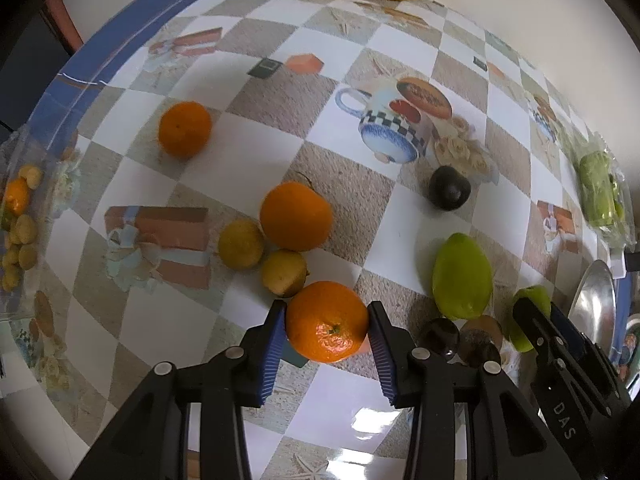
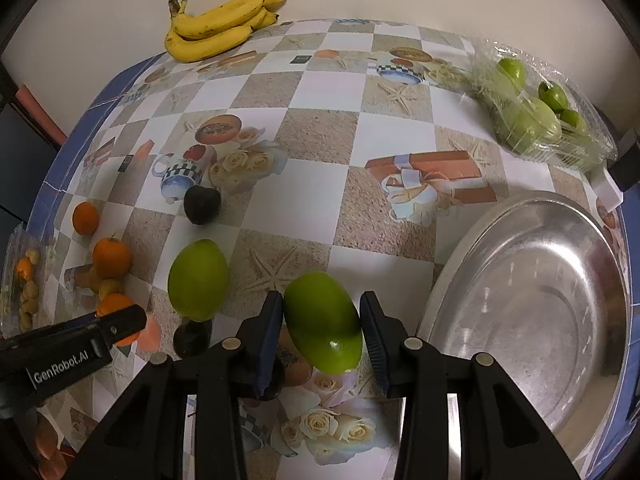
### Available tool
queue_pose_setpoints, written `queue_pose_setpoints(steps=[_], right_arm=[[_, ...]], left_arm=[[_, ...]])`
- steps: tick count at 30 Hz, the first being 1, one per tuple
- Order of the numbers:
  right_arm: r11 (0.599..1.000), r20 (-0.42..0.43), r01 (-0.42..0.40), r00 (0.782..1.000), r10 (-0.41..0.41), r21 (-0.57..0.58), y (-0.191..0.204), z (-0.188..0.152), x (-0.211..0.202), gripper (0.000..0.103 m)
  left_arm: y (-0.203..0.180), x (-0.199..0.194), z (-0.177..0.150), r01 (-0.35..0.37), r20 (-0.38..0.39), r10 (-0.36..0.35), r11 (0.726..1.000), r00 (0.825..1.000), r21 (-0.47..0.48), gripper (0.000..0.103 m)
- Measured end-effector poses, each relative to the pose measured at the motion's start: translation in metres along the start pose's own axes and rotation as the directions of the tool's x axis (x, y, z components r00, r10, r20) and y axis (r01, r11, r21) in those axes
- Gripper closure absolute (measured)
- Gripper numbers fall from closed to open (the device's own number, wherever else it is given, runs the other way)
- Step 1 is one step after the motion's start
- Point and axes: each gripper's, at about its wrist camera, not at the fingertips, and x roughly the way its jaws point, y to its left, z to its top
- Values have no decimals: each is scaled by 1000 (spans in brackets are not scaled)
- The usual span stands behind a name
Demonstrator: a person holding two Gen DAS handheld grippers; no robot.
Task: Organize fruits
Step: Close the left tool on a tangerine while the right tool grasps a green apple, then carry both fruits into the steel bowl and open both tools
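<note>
Plain pale wall [image 2: 100, 12], glossy checkered tablecloth [image 2: 320, 184], perhaps dark furniture [image 1: 28, 64] beyond

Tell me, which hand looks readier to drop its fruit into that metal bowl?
The right. Its gripper holds a green fruit beside the metal bowl; the left gripper holds an orange farther away.

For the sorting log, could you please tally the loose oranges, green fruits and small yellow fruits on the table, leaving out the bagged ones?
Oranges: 3
Green fruits: 2
Small yellow fruits: 2
Total: 7
</note>
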Motion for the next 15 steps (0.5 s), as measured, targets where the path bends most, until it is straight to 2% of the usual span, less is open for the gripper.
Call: queue_pose_setpoints(steps=[15], right_arm=[[994,80,-87,993,82,61,-6,7,-46,66]], left_arm=[[-10,-42,6,28,123,-31,999,992,31,60]])
